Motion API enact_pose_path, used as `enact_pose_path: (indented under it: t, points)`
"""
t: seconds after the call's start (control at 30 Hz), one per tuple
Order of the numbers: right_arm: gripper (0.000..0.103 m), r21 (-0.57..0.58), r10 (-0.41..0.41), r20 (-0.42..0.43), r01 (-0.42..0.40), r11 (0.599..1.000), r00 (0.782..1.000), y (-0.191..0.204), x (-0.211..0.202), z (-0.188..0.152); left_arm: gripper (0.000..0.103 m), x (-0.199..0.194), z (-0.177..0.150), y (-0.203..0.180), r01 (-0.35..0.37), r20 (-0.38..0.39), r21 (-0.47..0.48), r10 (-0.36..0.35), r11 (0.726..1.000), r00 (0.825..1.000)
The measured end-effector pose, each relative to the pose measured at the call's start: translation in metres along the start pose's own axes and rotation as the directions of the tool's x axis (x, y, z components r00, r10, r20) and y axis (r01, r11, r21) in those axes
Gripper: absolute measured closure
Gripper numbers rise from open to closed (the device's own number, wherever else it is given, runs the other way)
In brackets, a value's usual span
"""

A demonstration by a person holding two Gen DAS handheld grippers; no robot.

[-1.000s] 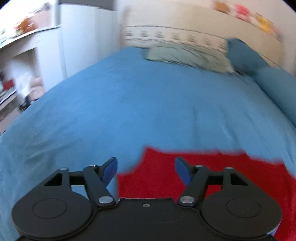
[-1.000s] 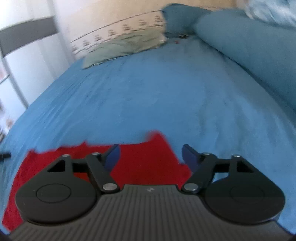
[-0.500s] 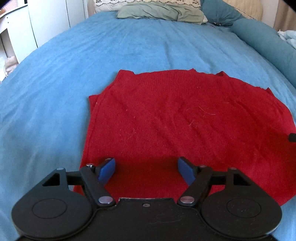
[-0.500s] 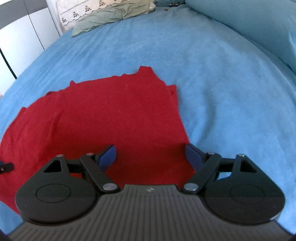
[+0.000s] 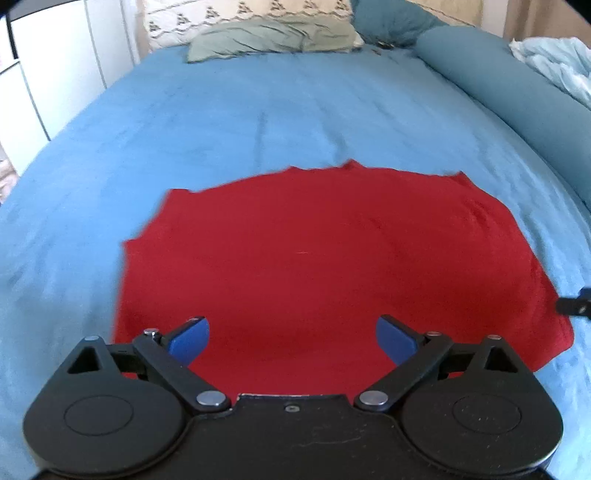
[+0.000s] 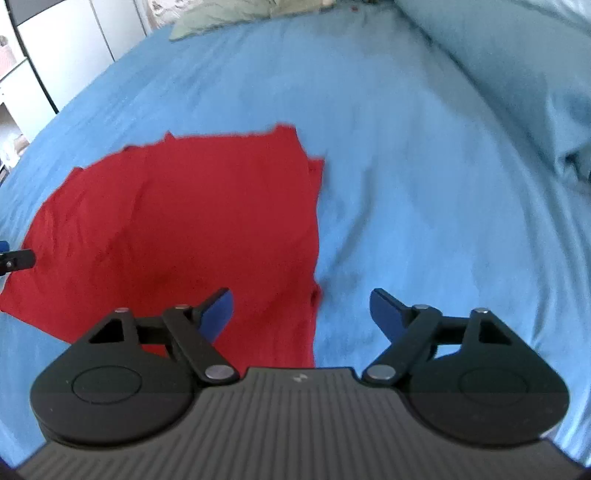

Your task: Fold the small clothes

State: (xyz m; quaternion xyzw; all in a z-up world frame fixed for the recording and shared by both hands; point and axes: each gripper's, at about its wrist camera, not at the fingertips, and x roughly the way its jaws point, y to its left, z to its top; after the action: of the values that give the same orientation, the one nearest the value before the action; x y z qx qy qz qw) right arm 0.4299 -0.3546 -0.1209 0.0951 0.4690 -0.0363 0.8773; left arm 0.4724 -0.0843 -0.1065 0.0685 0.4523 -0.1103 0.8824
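Observation:
A red knitted garment (image 5: 325, 251) lies spread flat on the blue bedspread (image 5: 258, 110); it also shows in the right wrist view (image 6: 192, 221). My left gripper (image 5: 291, 341) is open and empty, hovering over the garment's near edge. My right gripper (image 6: 301, 314) is open and empty, straddling the garment's right edge, with its left finger over red cloth and its right finger over the bedspread (image 6: 424, 184). A tip of the right gripper shows at the right of the left wrist view (image 5: 576, 306), and a tip of the left gripper shows at the left of the right wrist view (image 6: 14, 258).
A green pillow (image 5: 273, 37) and a patterned pillow (image 5: 243, 14) lie at the head of the bed. A long teal bolster (image 5: 517, 81) runs along the right side. White cupboards (image 5: 55, 66) stand to the left.
Both grippers have pulled back and tilted, so the garment looks farther away. The right gripper has shifted right to the garment's edge. Both stay open.

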Motion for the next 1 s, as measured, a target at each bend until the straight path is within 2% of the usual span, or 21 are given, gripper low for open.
enact_pose_path:
  t: [0.13, 0.23, 0.37, 0.43, 0.57, 0.73, 0.83, 0.93, 1.0]
  points:
    - [0.024, 0.063, 0.024, -0.019, -0.023, 0.998, 1.000, -0.006, 0.024, -0.008, 0.004, 0.019, 0.005, -0.018, 0.015, -0.019, 0.003, -0.015, 1.000, 1.000]
    - [0.024, 0.086, 0.028, -0.004, -0.028, 0.996, 1.000, -0.007, 0.037, -0.011, 0.004, 0.028, 0.004, -0.024, 0.010, -0.030, 0.014, -0.009, 1.000, 1.000]
    - [0.025, 0.035, 0.032, 0.014, -0.033, 0.999, 0.999, 0.001, 0.036, -0.014, 0.004, 0.050, 0.005, -0.027, -0.012, -0.058, 0.016, 0.013, 1.000, 0.998]
    - [0.033, 0.008, 0.040, 0.015, -0.040, 0.999, 0.999, 0.004, 0.036, -0.015, 0.004, 0.058, 0.004, -0.027, -0.022, -0.077, 0.016, 0.023, 1.000, 0.997]
    - [0.044, 0.024, 0.066, 0.001, -0.066, 0.998, 0.998, 0.001, 0.039, -0.012, 0.003, 0.072, 0.002, -0.026, -0.024, -0.114, 0.000, 0.024, 1.000, 0.993]
    - [0.076, 0.101, 0.118, -0.017, -0.116, 0.988, 0.993, -0.007, 0.036, -0.006, 0.000, 0.088, 0.005, -0.015, -0.015, -0.155, -0.074, 0.003, 0.997, 0.988]
    - [0.080, 0.201, 0.157, -0.023, -0.149, 0.968, 0.987, -0.014, 0.031, 0.003, 0.000, 0.095, 0.011, -0.016, -0.024, -0.193, -0.072, 0.010, 0.997, 0.981]
    - [0.081, 0.324, 0.229, 0.027, -0.226, 0.919, 0.973, -0.017, 0.013, 0.016, 0.000, 0.096, 0.019, -0.011, -0.009, -0.240, -0.084, -0.011, 0.996, 0.971]
    - [0.081, 0.356, 0.276, 0.071, -0.283, 0.891, 0.958, -0.008, -0.005, 0.031, 0.001, 0.090, 0.026, -0.002, 0.019, -0.250, -0.104, -0.045, 0.994, 0.967]
